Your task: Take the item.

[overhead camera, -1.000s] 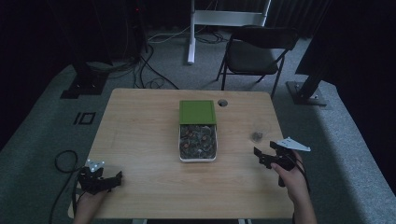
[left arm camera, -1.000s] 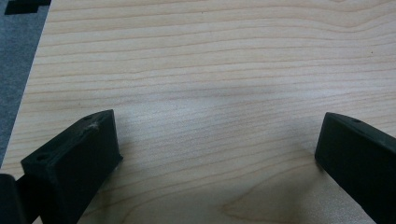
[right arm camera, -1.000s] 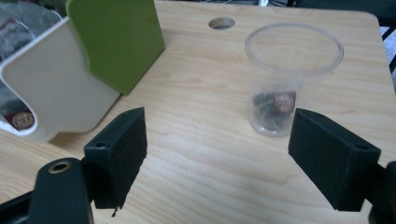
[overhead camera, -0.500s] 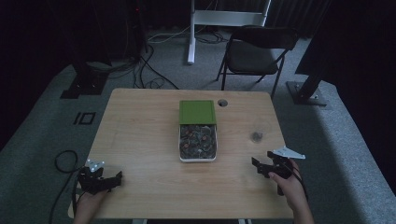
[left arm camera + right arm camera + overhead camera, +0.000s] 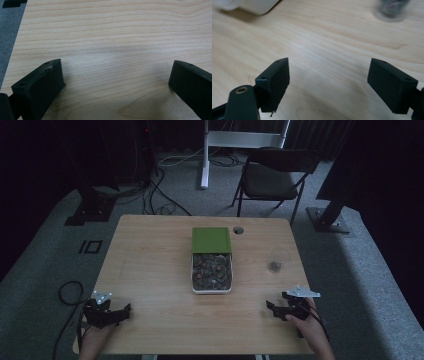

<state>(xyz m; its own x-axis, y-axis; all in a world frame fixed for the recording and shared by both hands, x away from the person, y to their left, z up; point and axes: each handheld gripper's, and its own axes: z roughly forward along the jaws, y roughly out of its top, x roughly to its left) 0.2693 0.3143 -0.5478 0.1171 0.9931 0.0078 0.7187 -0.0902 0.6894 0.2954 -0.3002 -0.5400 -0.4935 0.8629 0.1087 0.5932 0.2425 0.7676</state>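
Grippers rest apart at our table's (image 5: 150, 270) near edge: left gripper (image 5: 120, 312) and right gripper (image 5: 272, 307) both gape, empty. White tray (image 5: 212, 290) sits centrally; we judge reaching comes next.

Right gripper (image 5: 328, 80) jaws spread wide, nothing between them, hovering over bare wooden table (image 5: 324, 40). Left jaw at 8 o'clock, right jaw at 4 o'clock. White container (image 5: 257, 5), corner only, blurred, at 11 o'clock. Clear glass (image 5: 393, 8) with something dark inside at 1 o'clock, also blurred. Both well apart from the jaws.
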